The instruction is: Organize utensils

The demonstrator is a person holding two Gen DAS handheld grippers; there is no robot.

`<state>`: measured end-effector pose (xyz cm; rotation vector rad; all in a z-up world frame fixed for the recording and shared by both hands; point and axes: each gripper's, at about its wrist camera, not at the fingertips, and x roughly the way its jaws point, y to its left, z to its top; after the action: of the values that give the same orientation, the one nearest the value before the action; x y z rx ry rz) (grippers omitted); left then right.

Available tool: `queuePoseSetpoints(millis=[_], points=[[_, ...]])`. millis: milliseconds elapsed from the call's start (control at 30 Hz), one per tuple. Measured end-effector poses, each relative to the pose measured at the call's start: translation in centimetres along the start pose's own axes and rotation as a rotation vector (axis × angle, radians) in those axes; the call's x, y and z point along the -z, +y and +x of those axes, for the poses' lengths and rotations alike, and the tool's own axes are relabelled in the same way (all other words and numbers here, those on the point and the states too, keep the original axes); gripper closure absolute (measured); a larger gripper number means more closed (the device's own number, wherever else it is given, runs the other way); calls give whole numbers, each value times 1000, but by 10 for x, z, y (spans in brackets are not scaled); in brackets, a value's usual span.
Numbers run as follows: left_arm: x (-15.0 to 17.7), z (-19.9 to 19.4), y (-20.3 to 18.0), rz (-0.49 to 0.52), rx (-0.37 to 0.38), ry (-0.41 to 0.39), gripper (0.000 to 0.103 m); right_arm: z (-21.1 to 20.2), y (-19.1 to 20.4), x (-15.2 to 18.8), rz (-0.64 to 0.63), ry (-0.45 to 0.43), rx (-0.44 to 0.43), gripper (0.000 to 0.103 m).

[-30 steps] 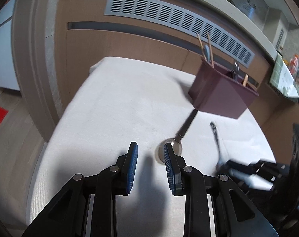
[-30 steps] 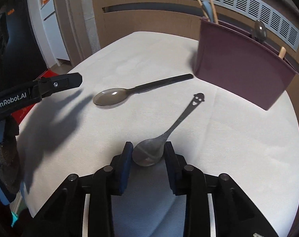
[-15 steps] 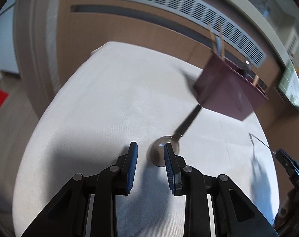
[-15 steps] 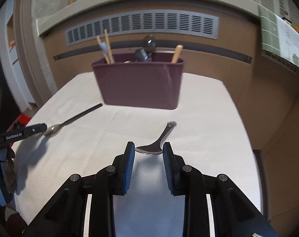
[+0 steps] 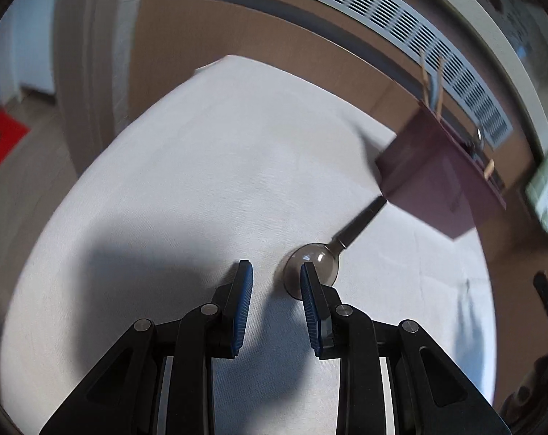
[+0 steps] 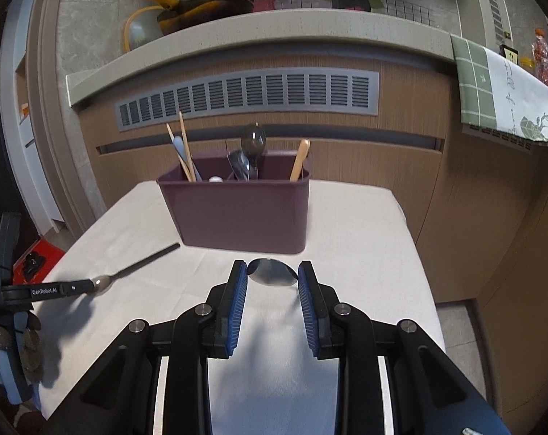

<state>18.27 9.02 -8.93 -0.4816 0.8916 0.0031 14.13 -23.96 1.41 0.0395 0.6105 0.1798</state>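
Note:
My right gripper is shut on the bowl of a metal spoon, held in the air just in front of the maroon utensil holder. Its handle is hidden below the fingers. The holder carries chopsticks, spoons and a wooden utensil. A second spoon with a black handle lies on the white tablecloth, its handle pointing at the holder. My left gripper stands open low over the cloth, its right fingertip over that spoon's bowl, with nothing between the pads.
The table stands against a wooden counter with a grey vent. A pan sits on the counter and a green towel hangs at the right. A red mat lies on the floor at the left.
My right gripper has lifted the metal spoon off the cloth and swung round to face the holder. My left gripper has rolled a little and stayed by the black-handled spoon.

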Motion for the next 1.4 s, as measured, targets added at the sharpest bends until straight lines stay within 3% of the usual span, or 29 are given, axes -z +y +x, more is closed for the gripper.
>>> queuePoseSetpoints(millis=[233,300,367,400,500,767,1133,1233,1333,1400], points=[[-3,5,3,-117,60,52,76,2,1,-10,1,-23,-7,77],[-4,11,-7,-83,73,68,78,4,1,-11,9,-22,-14,77],[-4,18,-21,-19,49,62,92,5,1,-11,13,-24,-20,77],[-4,21,-27,12,39,54,93,5,1,-12,14,-28,-22,77],[-5,15,-45,97,35,-13,99,3,2,-14,13,-39,-21,77],[-20,-50,-81,278,7,-249,100,-10,-4,-27,17,-84,-14,77],[-16,-112,-107,349,54,-358,99,-40,-2,-37,24,-147,-42,77],[-15,-120,-107,351,81,-349,99,-49,-2,-38,24,-160,-42,77],[-13,-111,-105,356,122,-253,99,-55,-2,-39,20,-164,-56,77],[-6,-97,-102,363,109,-185,99,-59,-1,-38,14,-168,-61,77]])
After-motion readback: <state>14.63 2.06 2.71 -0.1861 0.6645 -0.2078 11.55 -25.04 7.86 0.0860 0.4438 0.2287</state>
